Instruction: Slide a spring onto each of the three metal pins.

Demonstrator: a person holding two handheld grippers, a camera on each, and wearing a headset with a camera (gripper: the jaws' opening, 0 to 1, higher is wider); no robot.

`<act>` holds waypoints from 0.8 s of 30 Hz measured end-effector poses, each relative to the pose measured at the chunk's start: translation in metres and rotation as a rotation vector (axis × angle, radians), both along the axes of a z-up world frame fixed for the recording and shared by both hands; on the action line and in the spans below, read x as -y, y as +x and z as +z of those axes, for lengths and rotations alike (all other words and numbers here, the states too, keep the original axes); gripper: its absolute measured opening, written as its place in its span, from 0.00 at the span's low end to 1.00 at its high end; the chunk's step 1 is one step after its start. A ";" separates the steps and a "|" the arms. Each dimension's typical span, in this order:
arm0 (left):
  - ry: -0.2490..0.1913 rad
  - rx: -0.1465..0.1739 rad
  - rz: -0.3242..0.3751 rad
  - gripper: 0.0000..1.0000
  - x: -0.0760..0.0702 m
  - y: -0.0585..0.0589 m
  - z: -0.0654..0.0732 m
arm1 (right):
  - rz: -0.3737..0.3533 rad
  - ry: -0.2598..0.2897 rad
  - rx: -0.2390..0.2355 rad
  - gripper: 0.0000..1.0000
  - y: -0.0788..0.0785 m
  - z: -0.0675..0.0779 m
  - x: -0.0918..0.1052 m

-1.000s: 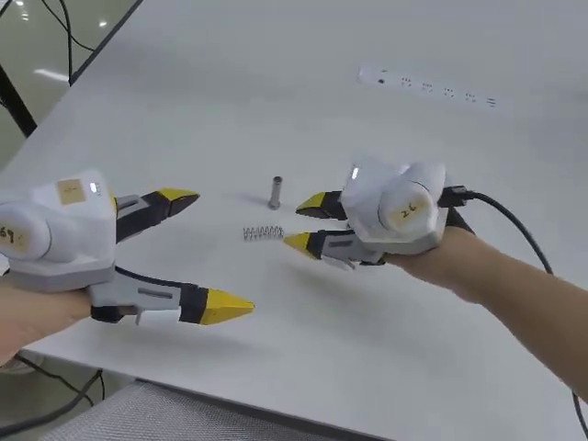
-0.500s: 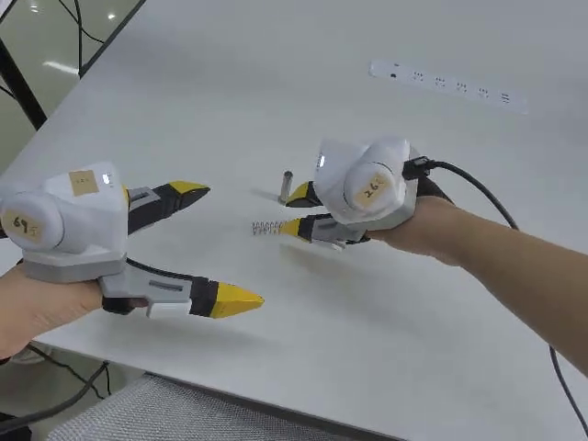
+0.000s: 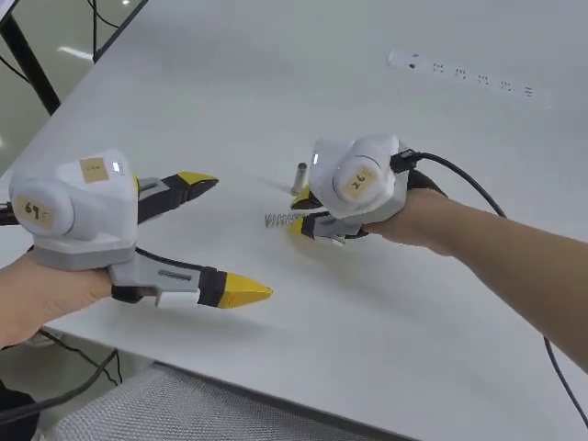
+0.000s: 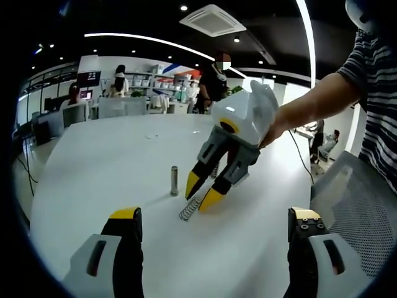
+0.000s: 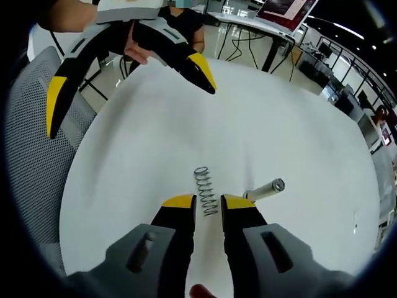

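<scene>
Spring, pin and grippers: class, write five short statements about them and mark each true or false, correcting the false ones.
1. The spring lies on the table. True.
2. The spring is already on the pin. False: the pin is bare and the spring lies beside it.
3. The left gripper holds the spring. False: its jaws are wide open with nothing between them.
4. The right gripper has a jaw tip on each side of the spring's near end. True.
5. The pin lies flat. False: it stands upright.
</scene>
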State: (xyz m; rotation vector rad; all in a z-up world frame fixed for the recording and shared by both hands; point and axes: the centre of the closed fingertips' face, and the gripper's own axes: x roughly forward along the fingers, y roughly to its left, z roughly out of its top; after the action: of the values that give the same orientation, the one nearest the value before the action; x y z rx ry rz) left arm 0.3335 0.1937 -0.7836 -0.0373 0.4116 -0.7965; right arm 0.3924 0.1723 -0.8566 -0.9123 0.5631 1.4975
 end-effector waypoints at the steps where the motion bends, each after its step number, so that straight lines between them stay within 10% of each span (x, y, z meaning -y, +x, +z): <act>1: -0.003 -0.002 0.002 0.97 0.000 0.000 0.000 | -0.001 -0.002 -0.006 0.17 -0.001 -0.002 0.001; 17: -0.002 -0.011 -0.009 0.97 0.003 -0.002 -0.001 | -0.048 0.017 -0.044 0.13 -0.004 -0.005 0.004; 24: 0.003 -0.006 -0.034 0.97 0.011 0.000 0.002 | -0.071 0.072 -0.036 0.13 -0.011 0.016 0.015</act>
State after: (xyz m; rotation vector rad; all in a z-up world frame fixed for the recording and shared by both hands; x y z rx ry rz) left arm 0.3333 0.1824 -0.7811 -0.0303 0.4196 -0.8293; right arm 0.3814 0.1568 -0.8405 -0.8033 0.5593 1.4631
